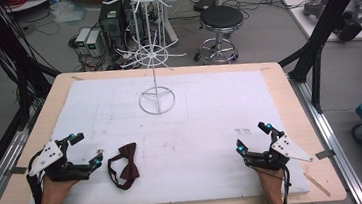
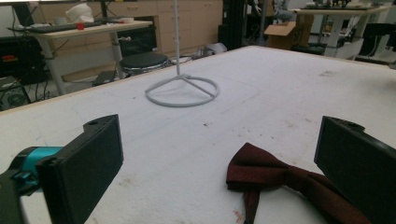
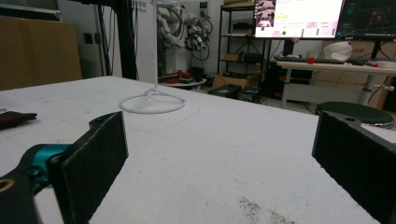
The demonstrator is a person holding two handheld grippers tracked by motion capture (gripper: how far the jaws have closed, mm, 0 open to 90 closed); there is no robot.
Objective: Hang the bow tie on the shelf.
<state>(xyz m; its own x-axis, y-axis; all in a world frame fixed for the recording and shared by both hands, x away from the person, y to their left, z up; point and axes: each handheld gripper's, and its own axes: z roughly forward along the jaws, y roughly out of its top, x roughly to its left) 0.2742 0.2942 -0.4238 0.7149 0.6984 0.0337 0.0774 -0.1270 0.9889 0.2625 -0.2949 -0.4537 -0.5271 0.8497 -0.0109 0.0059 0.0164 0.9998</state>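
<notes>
Both tongs wide | left tongs (image 1: pixel 87 150) beside bow tie (image 1: pixel 123 165); its strap cut off | right tongs (image 1: pixel 252 136) apart

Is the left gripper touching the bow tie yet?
Apart. In the high view, white table cover shows between the left gripper and the bow tie. The left gripper view shows its jaws wide open, the tie lying just ahead between them, ungripped.

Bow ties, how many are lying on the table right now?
1. The dark red bow tie lies on the white mat near the front left, just beside the open left gripper. None hangs on the white wire rack.
</notes>
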